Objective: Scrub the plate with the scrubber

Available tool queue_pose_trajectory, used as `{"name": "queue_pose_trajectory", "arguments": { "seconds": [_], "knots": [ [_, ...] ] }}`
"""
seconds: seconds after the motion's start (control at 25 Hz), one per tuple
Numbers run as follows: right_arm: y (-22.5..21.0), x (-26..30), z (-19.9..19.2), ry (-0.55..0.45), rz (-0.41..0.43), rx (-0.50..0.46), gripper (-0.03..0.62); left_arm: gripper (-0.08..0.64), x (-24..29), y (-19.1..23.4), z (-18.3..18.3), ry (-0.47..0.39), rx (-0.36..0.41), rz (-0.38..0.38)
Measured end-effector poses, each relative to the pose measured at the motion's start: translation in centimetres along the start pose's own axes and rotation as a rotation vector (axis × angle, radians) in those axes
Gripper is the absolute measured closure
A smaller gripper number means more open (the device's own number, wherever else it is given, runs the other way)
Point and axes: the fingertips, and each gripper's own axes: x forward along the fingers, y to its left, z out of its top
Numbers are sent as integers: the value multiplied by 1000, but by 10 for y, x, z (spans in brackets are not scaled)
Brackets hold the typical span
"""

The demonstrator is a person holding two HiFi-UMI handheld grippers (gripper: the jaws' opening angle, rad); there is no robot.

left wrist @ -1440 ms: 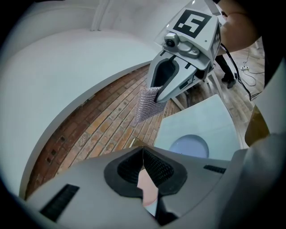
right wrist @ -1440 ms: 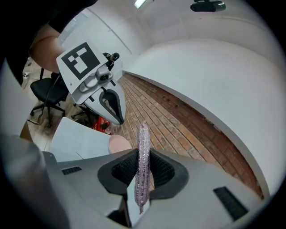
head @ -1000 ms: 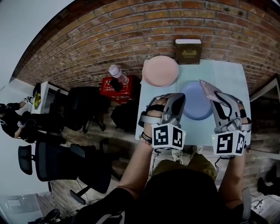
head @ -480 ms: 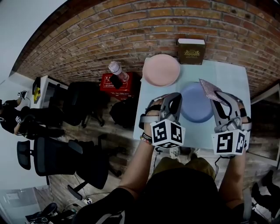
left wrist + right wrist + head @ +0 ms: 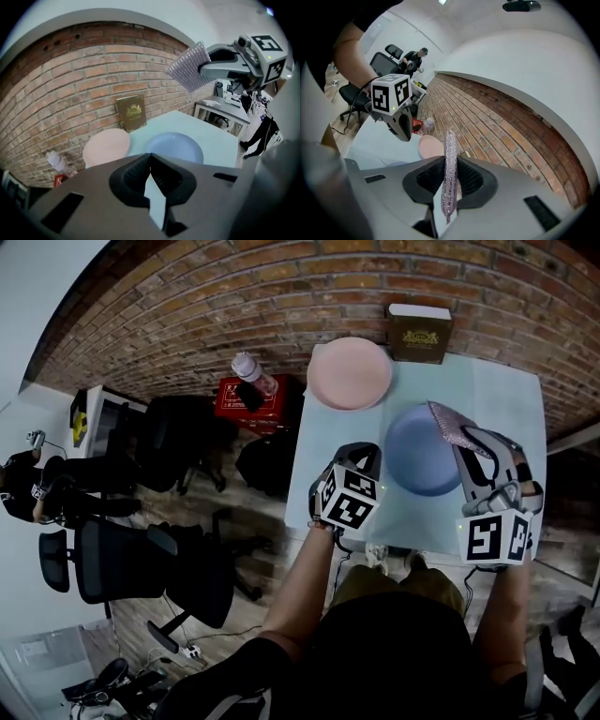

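Jaws of the right gripper [image 5: 449,183] are clamped on the scrubber [image 5: 449,161], a thin glittery mesh pad that stands edge-on between the pads and sticks out past the tips. From the head view the scrubber hangs over the blue plate [image 5: 420,465] at about the plate's one o'clock. The left gripper view shows it up in the air, clear of the plate. The right hand holds its gripper pointing ahead and only slightly down, marker cube nearest the person.

The left gripper [image 5: 151,174] has its jaws pressed together with nothing between them. It sits at the blue plate's nine o'clock, just beside the rim, over the pale table [image 5: 502,399]. It is rolled over to one side and angled down at the tabletop, with the forearm reaching in from six o'clock.

A pink plate [image 5: 349,373] lies at the blue plate's eleven o'clock. A brown box [image 5: 419,332] stands at twelve o'clock against the brick wall [image 5: 234,306].
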Motion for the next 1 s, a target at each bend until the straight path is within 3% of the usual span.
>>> {"name": "queue_pose_trajectory", "arguments": {
  "seconds": [0.12, 0.32, 0.4, 0.48, 0.56, 0.76, 1.0],
  "knots": [
    [-1, 5, -4, -1, 6, 5, 506, 535, 20, -3, -24, 49, -120, -38],
    [-2, 10, -16, 8, 18, 15, 506, 535, 46, -2, -41, 46, -424, -125],
    [-3, 11, -21, 15, 21, 19, 506, 532, 53, -3, -45, 49, -512, -159],
    [-3, 12, -25, 20, 22, 21, 506, 452, 59, -5, -49, 61, -571, -187],
    [-4, 13, -27, 24, 24, 23, 506, 426, 67, -8, -56, 76, -621, -210],
    [-7, 16, -35, 32, 29, 26, 506, 423, 90, -11, -75, 114, -742, -226],
    [-8, 20, -45, 48, 40, 27, 506, 442, 112, -14, -89, 143, -834, -230]
  ]
}}
